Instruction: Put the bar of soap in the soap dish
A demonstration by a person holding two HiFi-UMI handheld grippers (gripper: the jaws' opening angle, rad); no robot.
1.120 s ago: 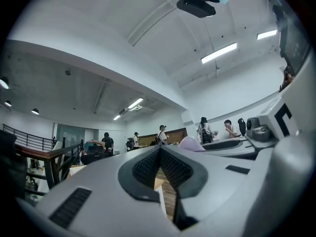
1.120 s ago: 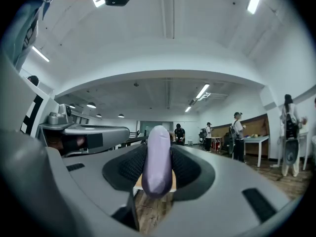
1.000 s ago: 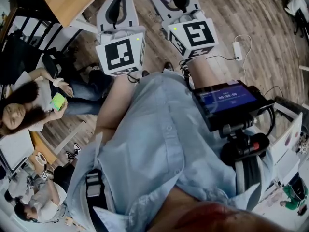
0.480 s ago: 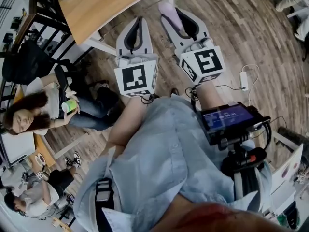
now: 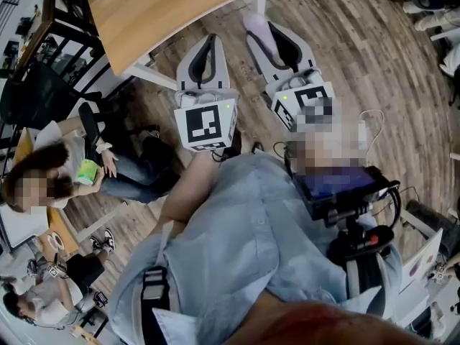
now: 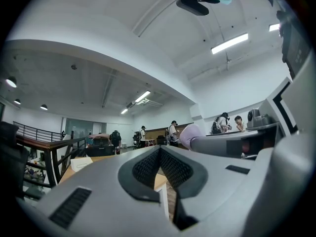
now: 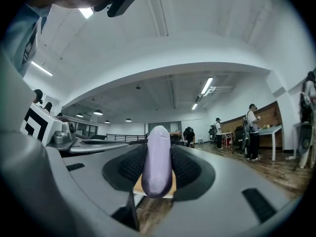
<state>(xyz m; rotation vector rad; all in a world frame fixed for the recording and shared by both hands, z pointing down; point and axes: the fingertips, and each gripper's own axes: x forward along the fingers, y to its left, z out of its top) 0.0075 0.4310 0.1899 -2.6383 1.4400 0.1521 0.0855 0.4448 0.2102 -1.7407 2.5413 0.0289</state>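
Note:
A lavender bar of soap stands on edge between the jaws of my right gripper, which is shut on it. The right gripper view has the soap upright between the dark pads of that gripper. Beside it on the left, my left gripper has its tips together and nothing held. In its own view the left gripper shows pads meeting at the far end. Both point level toward a wooden table. I see no soap dish in any view.
The table's white leg stands just ahead of the left gripper. A black railing runs at the upper left, with seated people below it. Plank flooring spreads to the right. A screen device hangs at my chest.
Both grippers have moved forward together toward the wooden table, which now fills more of the top of the head view. The soap stays clamped in the right gripper.

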